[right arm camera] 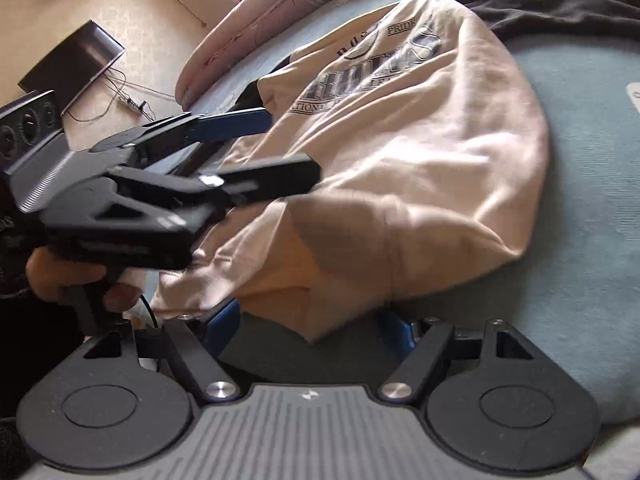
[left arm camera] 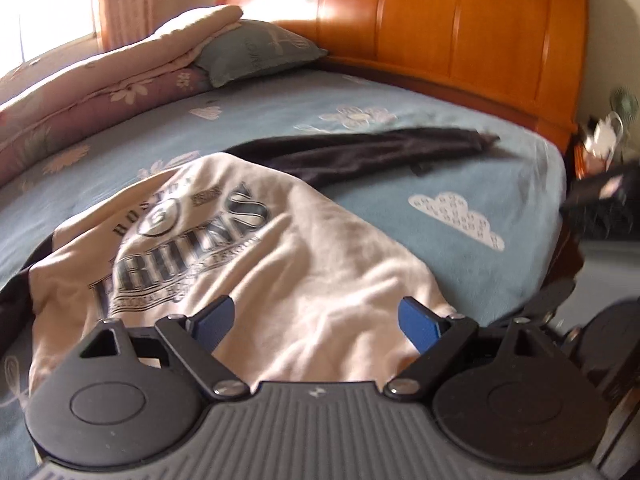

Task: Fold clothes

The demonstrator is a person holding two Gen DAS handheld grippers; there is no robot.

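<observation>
Cream cotton sweatshirt (left arm camera: 304, 264) with dark sleeves and a dark printed "Bruins" crest lies crumpled on the blue flower-patterned bedsheet (left arm camera: 460, 160), near the foot edge of the bed, its chest print facing up. One dark sleeve (left arm camera: 372, 152) stretches flat across the sheet toward the orange wooden headboard (left arm camera: 440, 24); the other dark sleeve (left arm camera: 12, 300) hangs at the bed's left side. The left gripper (left arm camera: 316, 320) hovers just above the sweatshirt's hem end, its blue-padded fingers spread wide with nothing between them. In the right wrist view the left gripper (right arm camera: 280, 148) shows from the side, held by a hand (right arm camera: 68, 276), its fingers apart over the garment's left edge. The right gripper (right arm camera: 312, 328) sits low at the sweatshirt's (right arm camera: 400, 160) near hem, fingers wide, with a fold of the cream cloth lying between them but not pinched. A grey pillow (left arm camera: 260, 52) and a folded pink floral quilt (left arm camera: 100, 84) rest at the headboard corner.
</observation>
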